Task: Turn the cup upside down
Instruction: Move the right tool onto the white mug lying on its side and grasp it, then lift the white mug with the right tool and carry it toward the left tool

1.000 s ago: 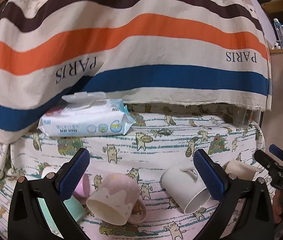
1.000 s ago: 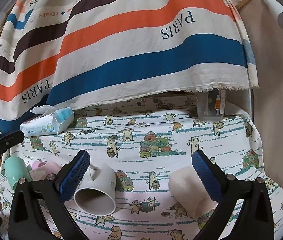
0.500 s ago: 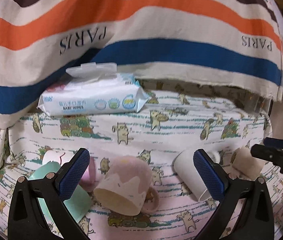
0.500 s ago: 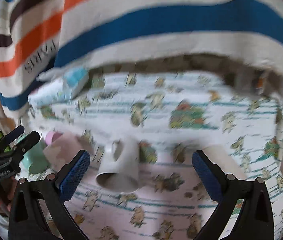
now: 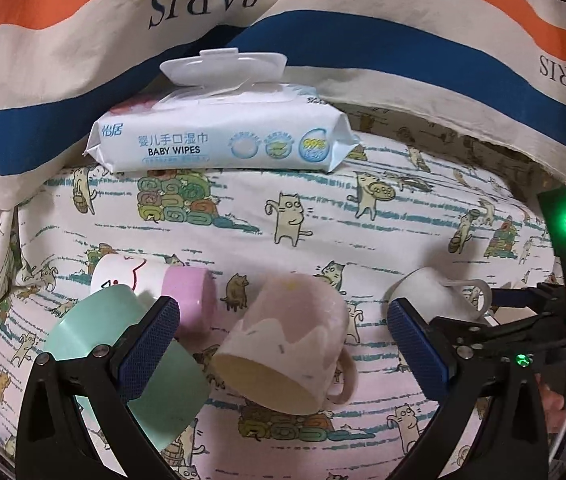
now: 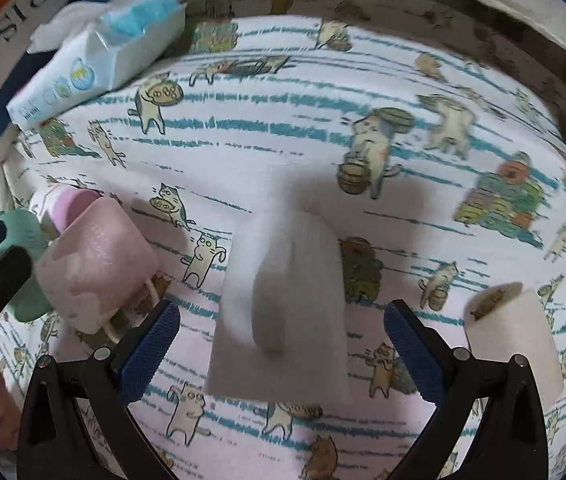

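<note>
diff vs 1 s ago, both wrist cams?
Both grippers moved in toward the cups: left gripper now frames the pink mug, right gripper the white mug. Nothing gripped; jaws open throughout. Cups lie on their sides as before; wipes pack unmoved.

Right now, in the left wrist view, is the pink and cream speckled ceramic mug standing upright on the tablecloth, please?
No, the pink and cream speckled ceramic mug lies on its side, its open mouth turned toward the camera.
</note>
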{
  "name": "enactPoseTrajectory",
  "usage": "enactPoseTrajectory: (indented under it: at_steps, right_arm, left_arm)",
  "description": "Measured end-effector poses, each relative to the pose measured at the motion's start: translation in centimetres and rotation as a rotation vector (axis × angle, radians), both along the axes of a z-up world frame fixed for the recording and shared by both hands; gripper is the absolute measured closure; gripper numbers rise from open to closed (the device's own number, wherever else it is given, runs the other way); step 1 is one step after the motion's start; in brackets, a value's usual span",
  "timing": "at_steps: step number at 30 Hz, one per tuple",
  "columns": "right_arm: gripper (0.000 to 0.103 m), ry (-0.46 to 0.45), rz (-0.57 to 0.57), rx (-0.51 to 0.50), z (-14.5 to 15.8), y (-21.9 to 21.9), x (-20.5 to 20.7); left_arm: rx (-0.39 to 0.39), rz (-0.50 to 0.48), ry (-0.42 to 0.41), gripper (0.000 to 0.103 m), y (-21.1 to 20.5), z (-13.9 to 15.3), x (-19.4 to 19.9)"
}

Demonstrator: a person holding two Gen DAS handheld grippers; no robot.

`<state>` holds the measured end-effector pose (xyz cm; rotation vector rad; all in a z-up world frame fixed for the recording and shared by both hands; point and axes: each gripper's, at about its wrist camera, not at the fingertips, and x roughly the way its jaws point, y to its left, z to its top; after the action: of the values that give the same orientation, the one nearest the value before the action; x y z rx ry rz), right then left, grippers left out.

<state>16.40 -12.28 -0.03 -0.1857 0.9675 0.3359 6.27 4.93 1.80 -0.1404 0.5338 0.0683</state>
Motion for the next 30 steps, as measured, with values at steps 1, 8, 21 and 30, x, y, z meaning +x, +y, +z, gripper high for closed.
enactPoseTrajectory:
  at_steps: [1,8,21,30]
  right_arm:
    - [0.001,0.011,0.000,-0.008,-0.2,0.3,0.3]
    - [0.013,0.076,-0.003,-0.083,-2.2,1.9,1.4]
    - [0.024,0.062,0.029,-0.058,-1.3,1.1,-1.3]
    - [0.024,0.028,0.165,-0.031,-0.5,-0.3,-9.2]
  left_arm:
    - [-0.001,0.001,0.006,0.000,0.0,0.0,0.1]
    - [0.004,0.002,0.041,0.000,-0.1,-0.5,0.5]
    - [-0.017,-0.012,0.049,0.000,0.0,-0.1,0.1]
    - [-0.018,-0.053,0.013,0.000,-0.7,1.0,-0.8]
